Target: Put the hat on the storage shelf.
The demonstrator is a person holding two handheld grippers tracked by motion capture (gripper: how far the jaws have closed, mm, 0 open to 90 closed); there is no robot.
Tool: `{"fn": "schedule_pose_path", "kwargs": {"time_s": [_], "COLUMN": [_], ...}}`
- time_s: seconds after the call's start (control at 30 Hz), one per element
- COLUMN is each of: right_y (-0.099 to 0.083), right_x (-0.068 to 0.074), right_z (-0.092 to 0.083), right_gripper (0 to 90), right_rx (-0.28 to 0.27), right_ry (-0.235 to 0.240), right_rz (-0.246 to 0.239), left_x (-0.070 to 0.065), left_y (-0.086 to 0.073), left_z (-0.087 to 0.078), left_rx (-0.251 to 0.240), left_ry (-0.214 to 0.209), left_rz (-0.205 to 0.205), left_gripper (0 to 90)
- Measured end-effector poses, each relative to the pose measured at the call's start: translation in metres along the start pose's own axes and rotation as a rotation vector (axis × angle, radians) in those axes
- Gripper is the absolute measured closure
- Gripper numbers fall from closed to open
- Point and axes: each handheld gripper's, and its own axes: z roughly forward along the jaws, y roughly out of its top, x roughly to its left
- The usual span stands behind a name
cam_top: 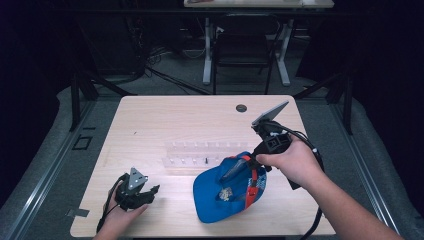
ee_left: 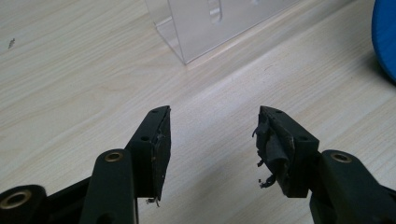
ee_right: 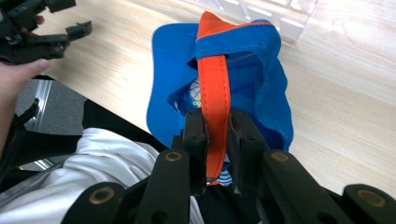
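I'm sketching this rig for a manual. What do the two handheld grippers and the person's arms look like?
Both are black two-jaw tools. The left gripper carries a grey three-cornered plate on top, and a black cable trails from it; its jaw pads look worn and frayed. The right gripper also has a grey plate and a thick black cable. Brass-coloured pivots show on the jaw links. The forearms are bare, with no sleeves.

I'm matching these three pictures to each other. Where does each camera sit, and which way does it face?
High view: above the near table edge, looking forward and down; both forearms, hands, grippers.
Left gripper view: on the left gripper, facing the tabletop and clear rack; open jaws.
Right gripper view: on the right gripper, facing back toward the person; jaws clamp the cap strap.
Shared: cap, rack.
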Motion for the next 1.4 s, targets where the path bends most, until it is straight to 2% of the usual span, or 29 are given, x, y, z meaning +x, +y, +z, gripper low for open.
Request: {"fn": "schedule_pose_path", "kwargs": {"time_s": [0.33, 0.47, 0.77, 0.87, 0.9, 1.0, 1.03, 1.13, 1.27, 1.37, 1.4], "right_y": [0.01, 0.012, 0.016, 0.017, 0.018, 0.018, 0.019, 0.02, 0.023, 0.025, 0.026], "right_x": [0.001, 0.001, 0.001, 0.002, 0.002, 0.002, 0.0, 0.0, 0.002, 0.003, 0.004], "right_z": [-0.016, -0.021, -0.031, -0.034, -0.034, -0.038, -0.04, -0.043, -0.045, -0.047, -0.047], "right_gripper": [78.3, 78.4, 78.4, 78.4, 78.4, 78.4, 78.4, 78.5, 78.5, 78.4, 78.5], "right_rx": [-0.011, -0.006, -0.047, -0.058, -0.07, -0.09, -0.086, -0.115, -0.117, -0.119, -0.126], "right_ry": [0.1, 0.155, 0.291, 0.303, 0.31, 0.324, 0.332, 0.344, 0.355, 0.362, 0.369], "right_rz": [0.049, 0.075, 0.133, 0.127, 0.142, 0.146, 0.135, 0.154, 0.158, 0.143, 0.156], "left_x": [-0.002, -0.003, -0.006, -0.009, -0.01, -0.013, -0.015, -0.018, -0.021, -0.023, -0.024], "left_y": [0.001, 0.002, 0.005, 0.006, 0.007, 0.011, 0.013, 0.017, 0.021, 0.022, 0.024], "left_z": [0.0, 0.0, -0.003, -0.004, -0.005, -0.008, -0.009, -0.011, -0.013, -0.014, -0.016], "left_rx": [-0.003, -0.008, -0.03, -0.04, -0.043, -0.053, -0.063, -0.082, -0.092, -0.092, -0.094], "left_ry": [-0.022, -0.025, -0.046, -0.053, -0.056, -0.069, -0.074, -0.089, -0.096, -0.099, -0.102], "left_rz": [0.0, 0.002, -0.007, -0.008, -0.005, -0.002, -0.008, -0.019, -0.02, -0.017, -0.014], "left_gripper": [46.3, 46.4, 46.3, 46.2, 46.2, 46.2, 46.2, 46.2, 46.2, 46.2, 46.2]}}
